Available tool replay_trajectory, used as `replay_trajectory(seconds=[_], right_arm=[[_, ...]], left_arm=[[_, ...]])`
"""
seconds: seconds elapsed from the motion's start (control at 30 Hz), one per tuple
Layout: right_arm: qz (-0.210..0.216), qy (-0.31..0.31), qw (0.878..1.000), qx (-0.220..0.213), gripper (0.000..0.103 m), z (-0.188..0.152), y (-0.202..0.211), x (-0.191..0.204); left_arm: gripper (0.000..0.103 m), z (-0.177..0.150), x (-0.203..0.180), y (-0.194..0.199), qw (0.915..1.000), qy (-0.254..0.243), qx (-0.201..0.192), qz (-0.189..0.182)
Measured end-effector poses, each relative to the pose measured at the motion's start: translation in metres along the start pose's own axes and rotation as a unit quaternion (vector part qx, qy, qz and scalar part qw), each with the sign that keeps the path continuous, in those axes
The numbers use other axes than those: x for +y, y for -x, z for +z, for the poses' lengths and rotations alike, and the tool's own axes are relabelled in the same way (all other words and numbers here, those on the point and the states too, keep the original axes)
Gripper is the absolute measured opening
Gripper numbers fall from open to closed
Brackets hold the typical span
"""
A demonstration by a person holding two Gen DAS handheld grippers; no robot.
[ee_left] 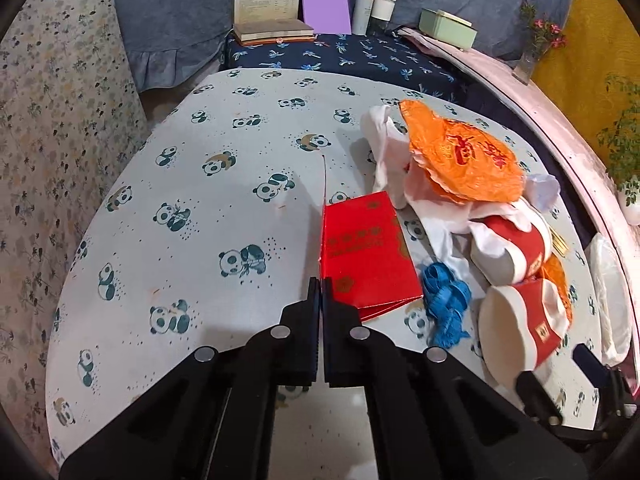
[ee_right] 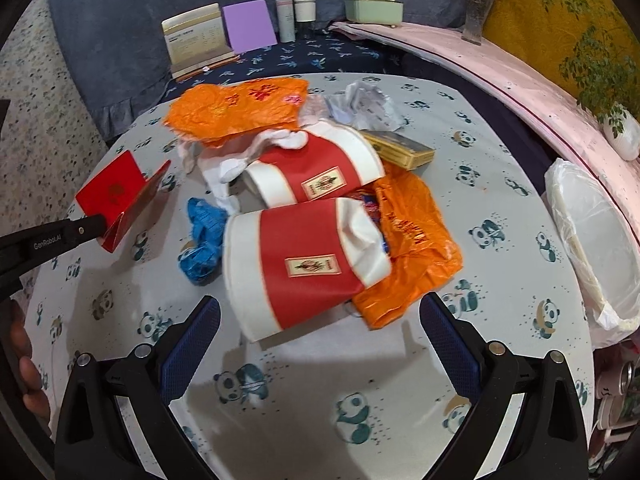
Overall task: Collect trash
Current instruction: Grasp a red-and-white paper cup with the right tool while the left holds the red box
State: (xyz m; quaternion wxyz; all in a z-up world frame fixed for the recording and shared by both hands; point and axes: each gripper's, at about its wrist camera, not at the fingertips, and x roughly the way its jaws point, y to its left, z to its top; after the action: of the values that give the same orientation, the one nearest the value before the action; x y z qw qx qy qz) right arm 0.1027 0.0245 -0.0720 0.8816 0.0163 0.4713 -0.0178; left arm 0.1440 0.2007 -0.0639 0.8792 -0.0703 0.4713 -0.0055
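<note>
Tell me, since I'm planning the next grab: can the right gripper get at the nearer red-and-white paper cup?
Probably yes. The right gripper has open jaws just short of the nearer cup, nothing between them.

Black left gripper point(ee_left: 322, 286), silver screws, right gripper point(ee_right: 320, 320) blue-padded

Panda cloth point(ee_left: 224, 128), purple board point(ee_left: 325, 6) btwn book point(ee_left: 267, 8) & 2 jars point(ee_left: 376, 10), green box point(ee_left: 448, 26) nearby
</note>
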Motion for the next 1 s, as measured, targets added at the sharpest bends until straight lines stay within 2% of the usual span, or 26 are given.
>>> replay_trajectory(seconds=[0.13, 0.27, 0.33, 0.37, 0.4, 0.6, 1.0], right_arm=[[-0.004, 0.01, 1.0, -0.005, 0.095, -0.002, 0.0, 0.011], [-0.024, 0.01, 1.0, -0.007, 0.072, 0.0, -0.007, 0.008], [-0.034, 0.005, 0.999, -0.008, 0.056, 0.001, -0.009, 0.003], [-0.039, 0.002, 0.999, -0.006, 0.043, 0.001, -0.01, 0.0], [-0.039, -0.002, 0.999, -0.005, 0.037, 0.001, -0.01, -0.004], [-0.031, -0.037, 0.998, -0.03, 0.007, 0.004, 0.011, -0.029], [-0.034, -0.072, 0.992, -0.103, 0.006, 0.015, 0.074, -0.073]], left_arm=[[0.001, -0.006, -0.001, 0.009, 1.0, -0.005, 0.0, -0.001], [0.001, -0.012, -0.003, 0.018, 0.9999, -0.012, -0.001, -0.002], [0.001, -0.014, -0.005, 0.023, 0.9999, -0.014, -0.002, -0.004], [0.001, -0.015, -0.006, 0.025, 0.9999, -0.016, -0.003, -0.006], [0.001, -0.017, -0.006, 0.028, 0.9998, -0.017, -0.004, -0.008], [0.001, -0.024, -0.016, 0.045, 0.9994, -0.024, -0.016, -0.019], [0.001, -0.028, -0.07, 0.082, 0.9949, -0.068, -0.047, -0.058]])
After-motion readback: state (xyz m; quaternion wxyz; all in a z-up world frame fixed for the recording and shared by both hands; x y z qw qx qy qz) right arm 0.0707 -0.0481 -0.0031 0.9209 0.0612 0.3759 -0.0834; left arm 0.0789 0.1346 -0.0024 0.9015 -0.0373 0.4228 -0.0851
